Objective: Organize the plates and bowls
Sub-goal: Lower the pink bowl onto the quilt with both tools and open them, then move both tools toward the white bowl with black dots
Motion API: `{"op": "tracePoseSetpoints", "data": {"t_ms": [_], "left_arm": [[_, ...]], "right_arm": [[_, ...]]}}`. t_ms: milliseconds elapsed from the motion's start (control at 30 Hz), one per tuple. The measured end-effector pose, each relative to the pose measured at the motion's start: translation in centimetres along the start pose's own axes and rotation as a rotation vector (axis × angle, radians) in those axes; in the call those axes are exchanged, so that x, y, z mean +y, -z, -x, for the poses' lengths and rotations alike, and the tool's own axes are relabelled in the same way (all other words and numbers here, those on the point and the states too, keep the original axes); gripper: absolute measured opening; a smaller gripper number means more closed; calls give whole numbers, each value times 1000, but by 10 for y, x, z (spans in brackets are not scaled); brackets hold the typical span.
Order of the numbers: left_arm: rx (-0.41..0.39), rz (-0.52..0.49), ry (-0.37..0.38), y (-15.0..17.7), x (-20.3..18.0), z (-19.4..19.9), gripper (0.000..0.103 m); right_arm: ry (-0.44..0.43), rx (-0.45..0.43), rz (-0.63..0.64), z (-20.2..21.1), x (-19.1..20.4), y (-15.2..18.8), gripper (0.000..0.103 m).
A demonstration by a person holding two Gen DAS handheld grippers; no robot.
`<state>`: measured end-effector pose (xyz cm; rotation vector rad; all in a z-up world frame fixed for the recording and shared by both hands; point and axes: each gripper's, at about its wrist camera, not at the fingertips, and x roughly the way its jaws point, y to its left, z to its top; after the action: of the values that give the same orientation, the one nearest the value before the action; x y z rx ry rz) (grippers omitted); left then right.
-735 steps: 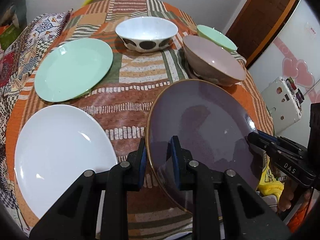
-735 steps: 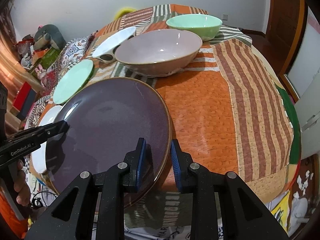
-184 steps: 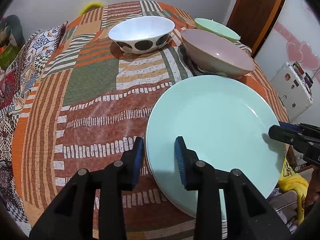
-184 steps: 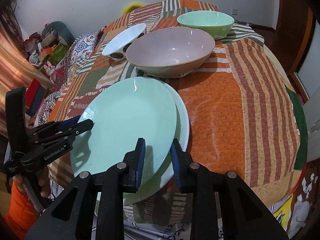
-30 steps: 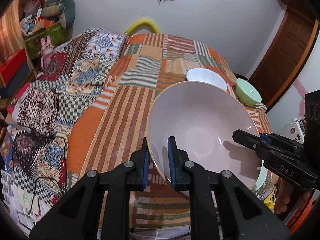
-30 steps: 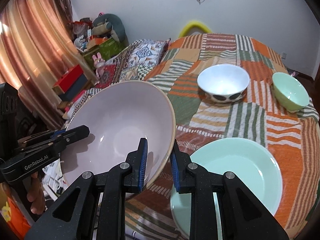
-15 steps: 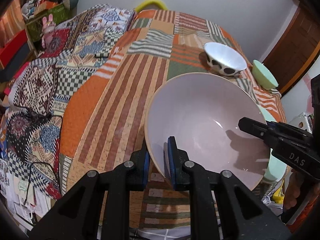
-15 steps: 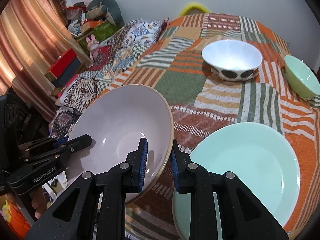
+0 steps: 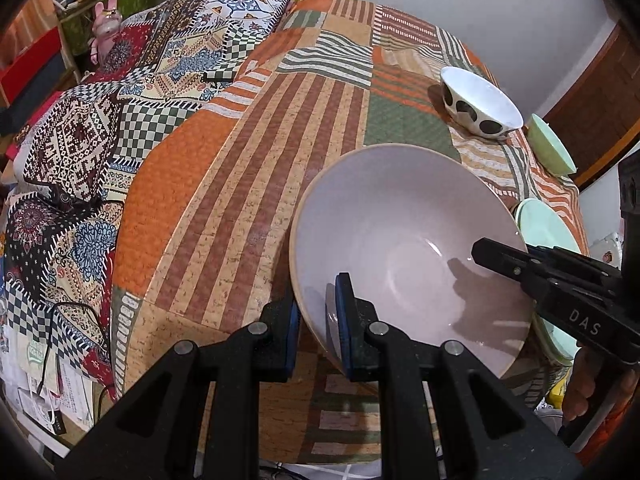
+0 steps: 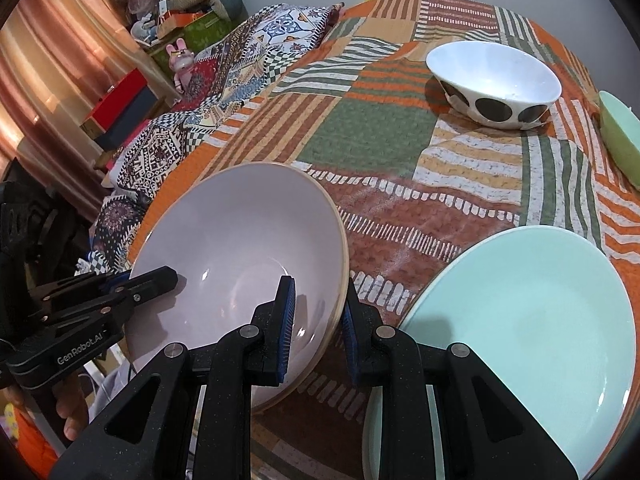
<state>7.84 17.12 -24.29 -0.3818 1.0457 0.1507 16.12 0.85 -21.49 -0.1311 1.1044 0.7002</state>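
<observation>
Right wrist view alone showed the mint plate (image 10: pixel 532 320) fully; three bowls counted, both tongs, left (image 9: pixel 316 320) and right (image 10: pixel 318 312), clenched on the pink bowl (image 9: pixel 400 240) above the near surface (image 9: pixel 248 160).

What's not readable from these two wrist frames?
- Plates under the green plate: both views; top plate hides the count.
- Pink bowl underside: both views; resting or lifted off the cloth, cannot tell.
- Green bowl: right wrist view; cut by the edge.
- Left gripper and right gripper grip: each straddles the rim; firm contact unclear.
</observation>
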Motion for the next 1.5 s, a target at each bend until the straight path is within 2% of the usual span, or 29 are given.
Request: {"op": "tracePoseSetpoints", "data": {"t_ms": [400,567,767,933,1100,1300,1333,1433,1500], "left_arm": [[2,17,-11,1,-2,0,16],[-22,17,-34,0,-5,11,17],[-95,24,-41,-8,-7,41,20],[-173,-12,-19,-20,-24,71,33],[-248,-89,-20,-32,-52,94,39],[-296,-137,-4,-44,-82,105,48],[-299,-141,1,-47,-85,106,50],[-313,-154,16,-59,-97,109,52],[-335,-160,18,-66,-103,112,55]], "right_arm": [[8,13,6,0,-1,2,25],[10,-39,28,16,2,2,39],[0,-91,24,37,-3,1,41],[9,-154,7,61,-13,-2,41],[35,-229,-15,90,-27,-5,41],[74,-328,-29,128,-44,-10,41],[80,-340,-29,133,-45,-10,42],[106,-399,-34,150,-54,-11,55],[118,-433,-38,159,-60,-13,56]]}}
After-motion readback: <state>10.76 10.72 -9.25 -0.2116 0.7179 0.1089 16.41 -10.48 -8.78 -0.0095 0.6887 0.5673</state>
